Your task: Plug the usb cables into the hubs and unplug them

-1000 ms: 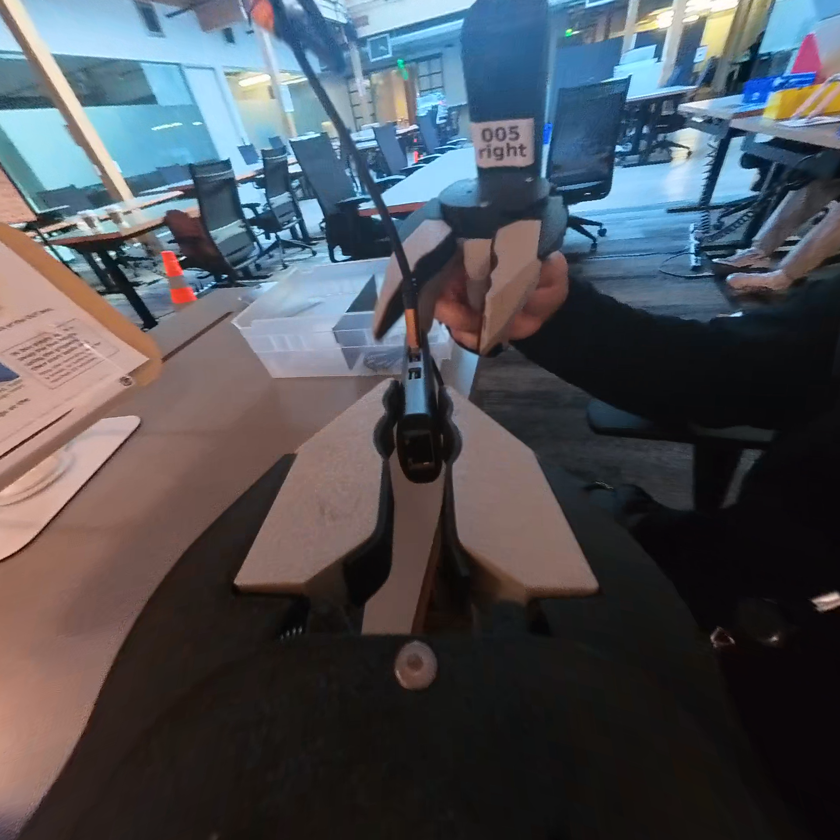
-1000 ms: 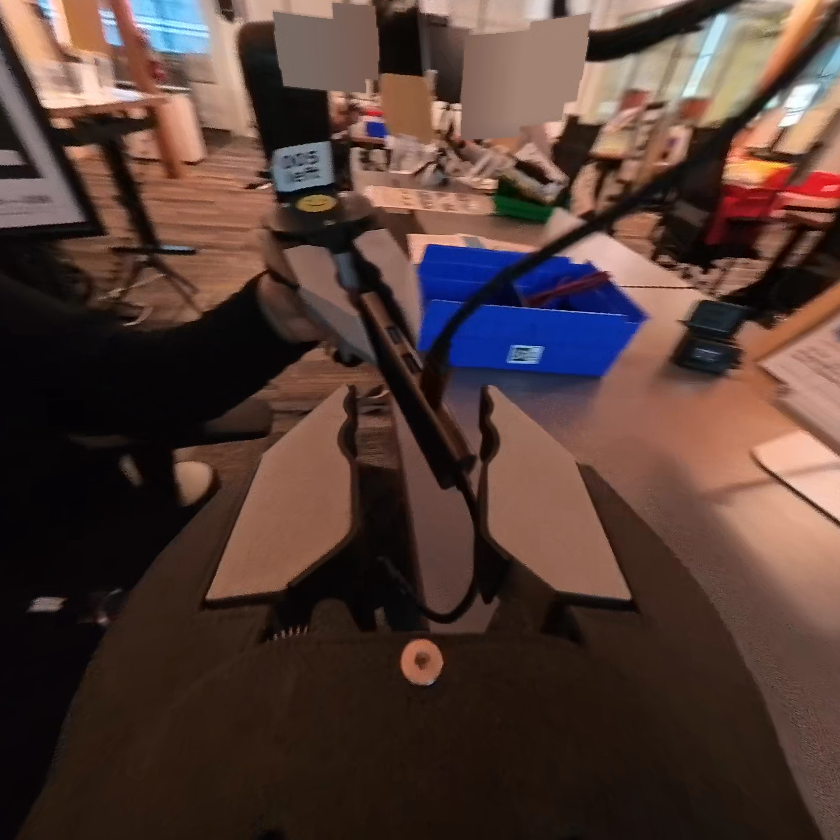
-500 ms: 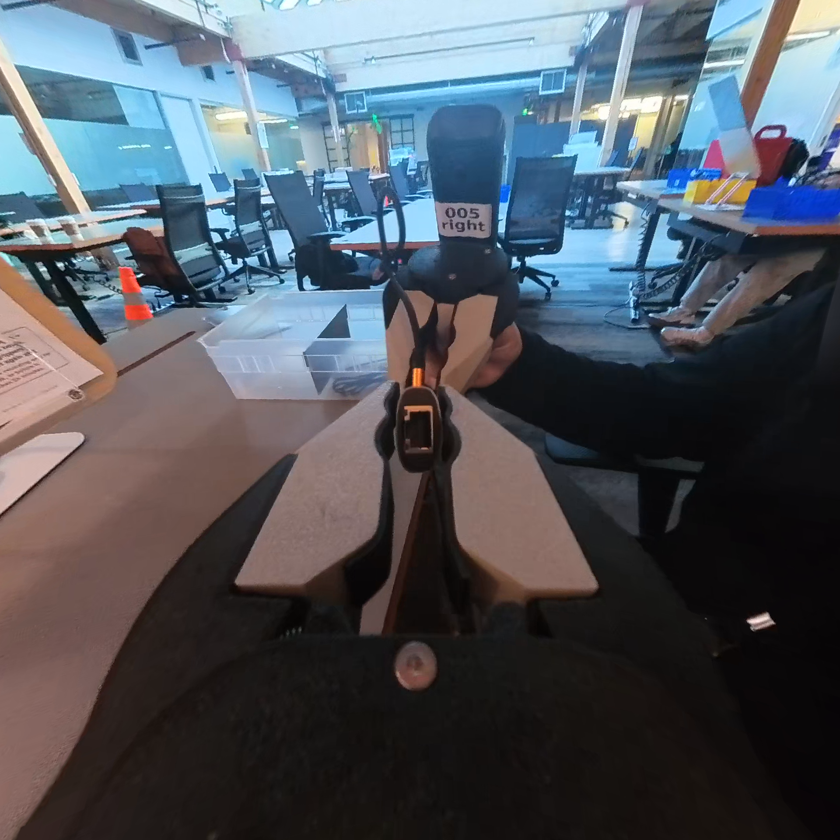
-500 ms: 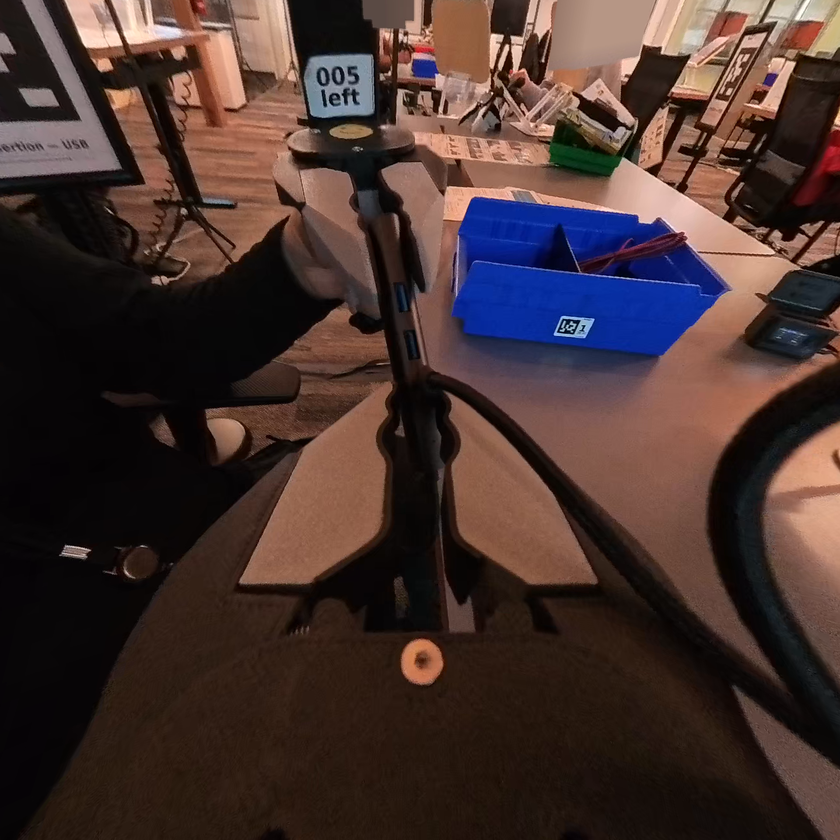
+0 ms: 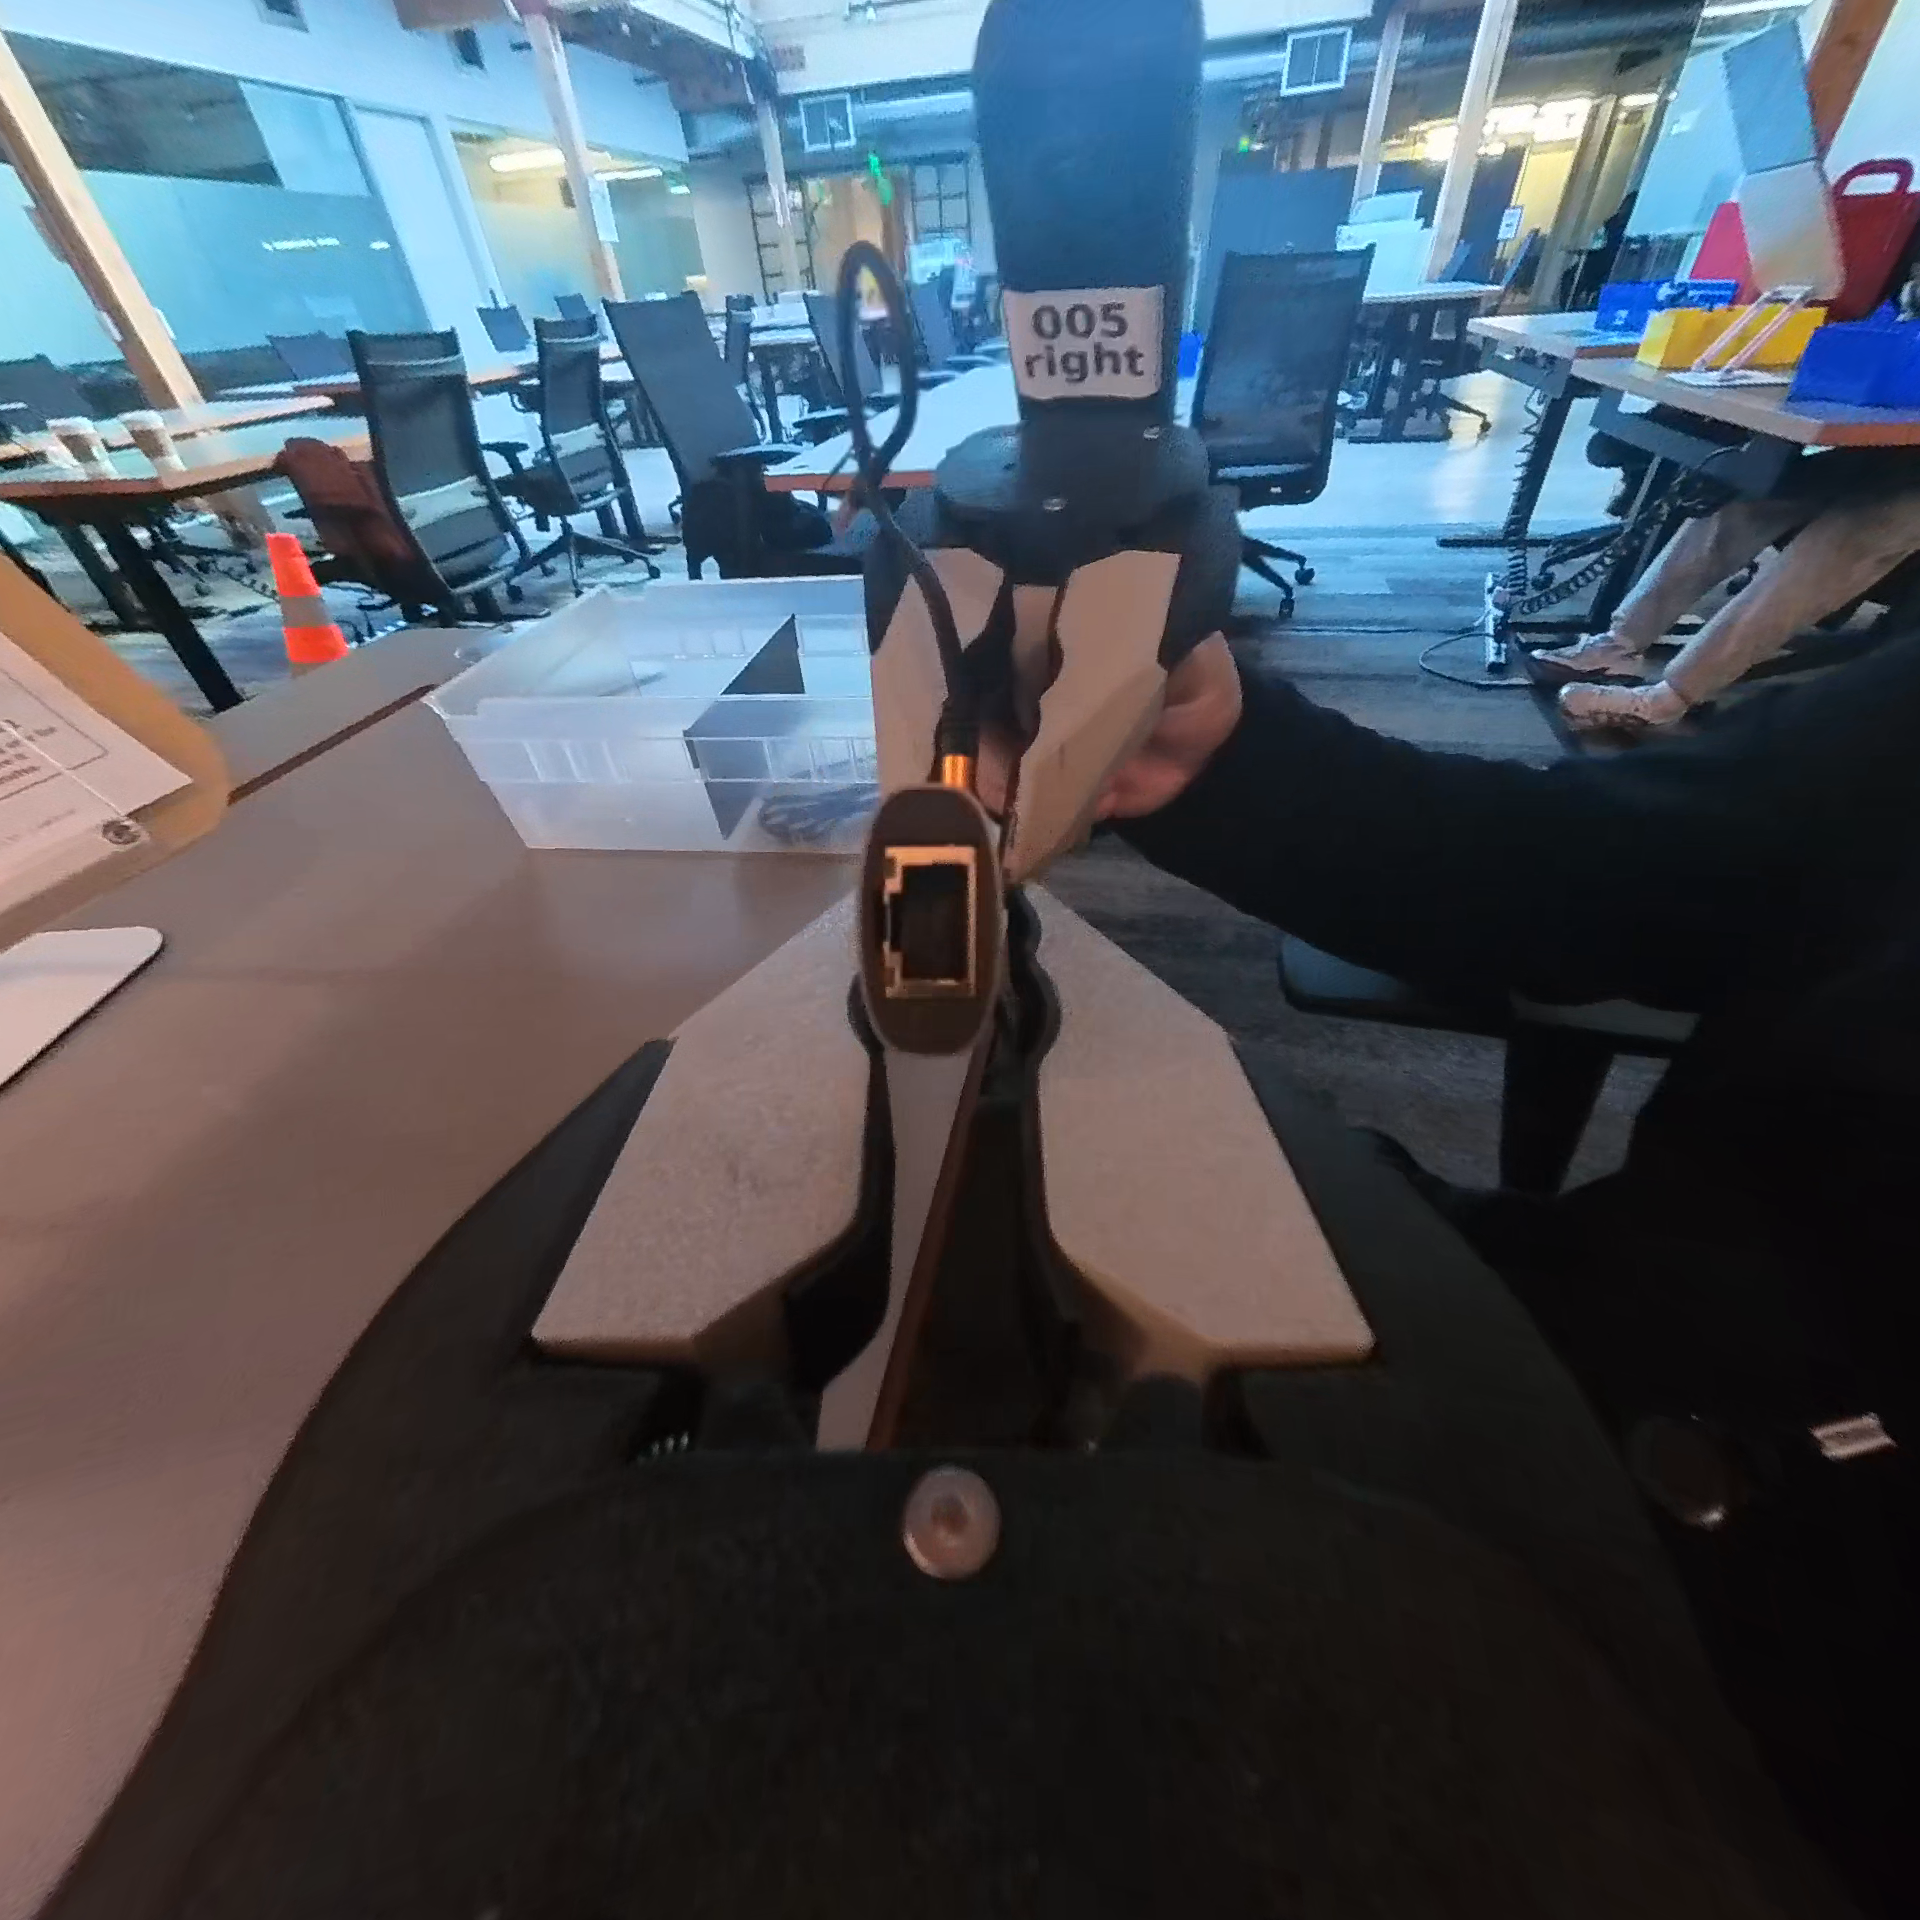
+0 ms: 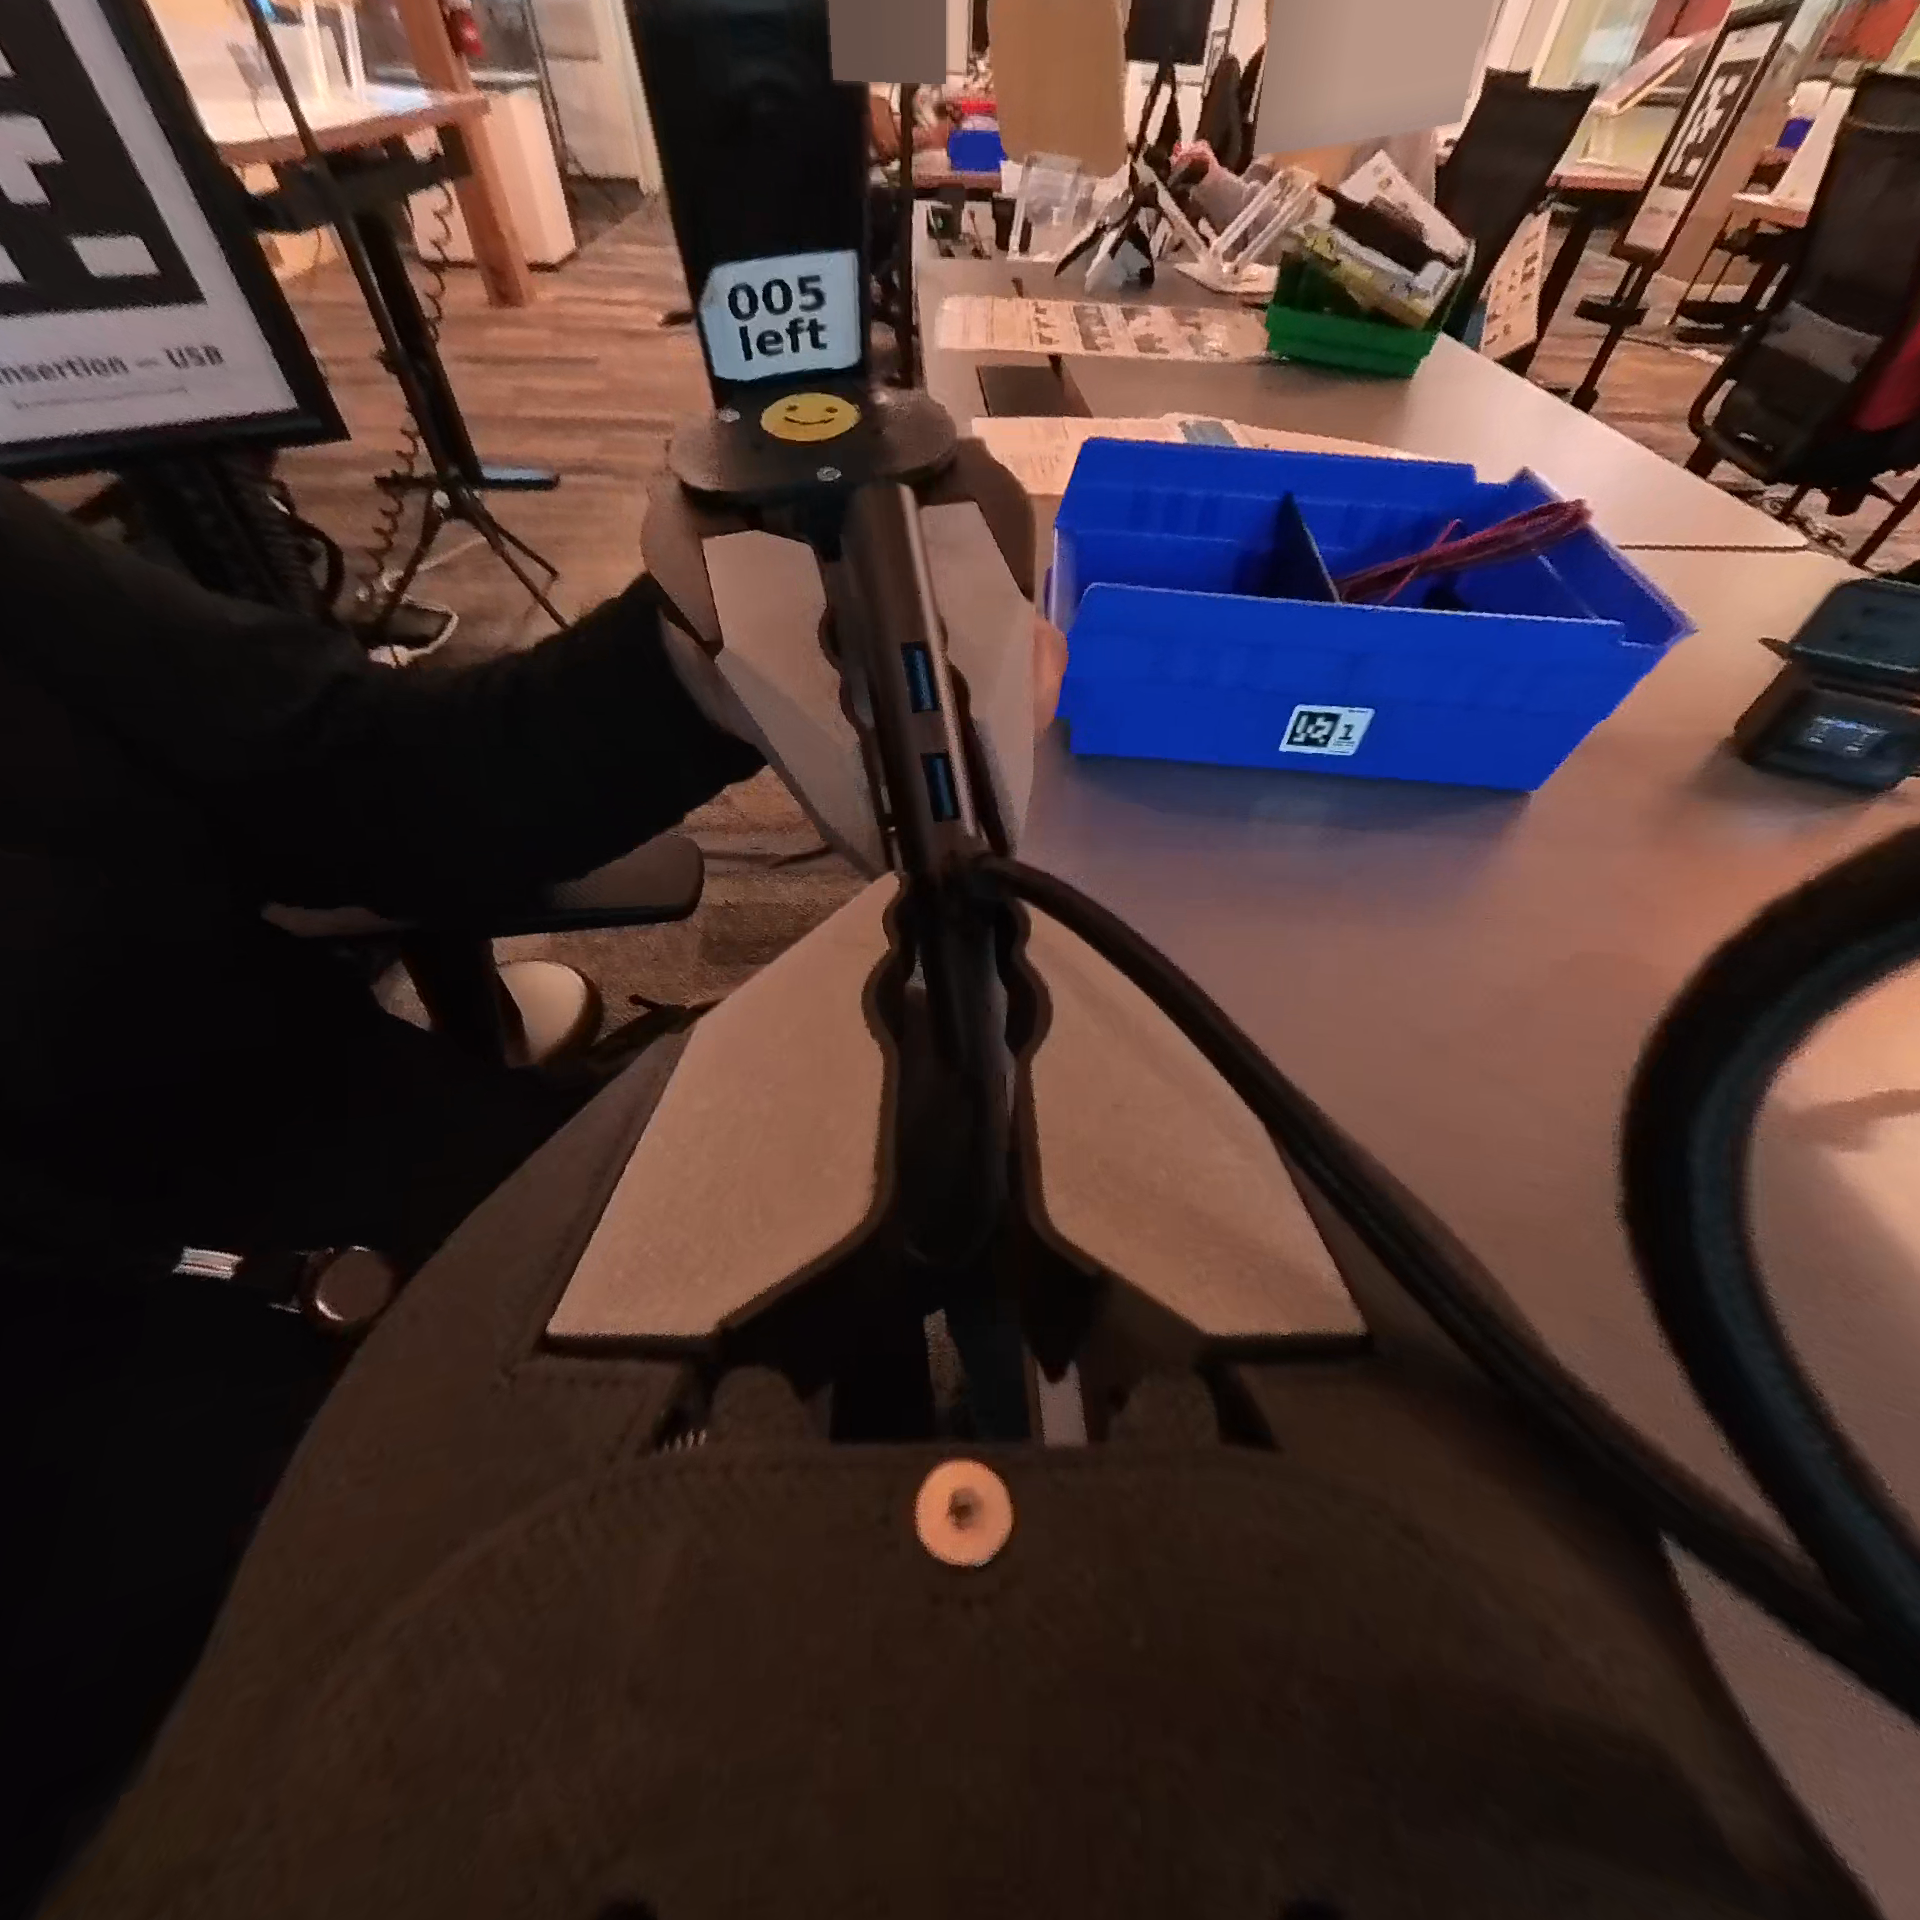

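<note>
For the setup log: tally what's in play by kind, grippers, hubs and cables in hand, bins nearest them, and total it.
Grippers: 2 (left gripper, right gripper)
Hubs: 1 (hub)
Cables: 1 (cable)
Bins: 2 (clear bin, blue bin)
Total: 6

A grey table (image 6: 1351,935) fills the right half of the right wrist frame, with a blue bin (image 6: 1351,675) sat on it upper right and a small black device (image 6: 1839,717) at the far right edge. In the left wrist frame, a clear plastic bin (image 5: 644,748) is seen on it at centre left.
</note>
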Available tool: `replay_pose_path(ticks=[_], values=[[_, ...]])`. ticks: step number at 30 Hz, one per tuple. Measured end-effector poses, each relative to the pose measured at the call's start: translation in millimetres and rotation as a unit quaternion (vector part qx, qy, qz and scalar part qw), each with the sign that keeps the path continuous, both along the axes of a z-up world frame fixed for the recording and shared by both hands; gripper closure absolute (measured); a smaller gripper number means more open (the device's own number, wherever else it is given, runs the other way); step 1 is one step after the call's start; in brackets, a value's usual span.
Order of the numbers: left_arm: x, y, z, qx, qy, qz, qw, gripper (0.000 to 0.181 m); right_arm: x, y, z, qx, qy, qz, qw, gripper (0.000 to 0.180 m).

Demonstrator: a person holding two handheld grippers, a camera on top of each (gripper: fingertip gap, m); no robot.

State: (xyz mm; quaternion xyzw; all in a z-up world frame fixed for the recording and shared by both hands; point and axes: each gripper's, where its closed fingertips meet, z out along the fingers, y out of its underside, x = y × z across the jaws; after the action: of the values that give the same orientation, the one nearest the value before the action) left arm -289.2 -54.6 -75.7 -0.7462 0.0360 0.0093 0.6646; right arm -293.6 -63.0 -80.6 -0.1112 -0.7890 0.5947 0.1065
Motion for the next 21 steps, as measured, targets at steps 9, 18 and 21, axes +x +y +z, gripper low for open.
replay_pose_path(ticks=[9, 18, 21], values=[[7.2, 6.1, 4.3, 0.006, 0.044, -0.003, 0.999, 0.166, 7.1, 7.3, 5.9, 0.007, 0.007, 0.008, 1.0, 0.167], [8.8, 2.8, 22.1, 0.069, -0.025, -0.025, 0.997, 0.166, 12.0, 20.4, 33.0, -0.085, 0.01, 0.027, 0.996, 0.177], [10.7, 5.1, 23.1, 0.075, -0.031, -0.027, 0.996, 0.166, 12.7, 17.7, 31.5, -0.079, 0.015, 0.027, 0.996, 0.174]])
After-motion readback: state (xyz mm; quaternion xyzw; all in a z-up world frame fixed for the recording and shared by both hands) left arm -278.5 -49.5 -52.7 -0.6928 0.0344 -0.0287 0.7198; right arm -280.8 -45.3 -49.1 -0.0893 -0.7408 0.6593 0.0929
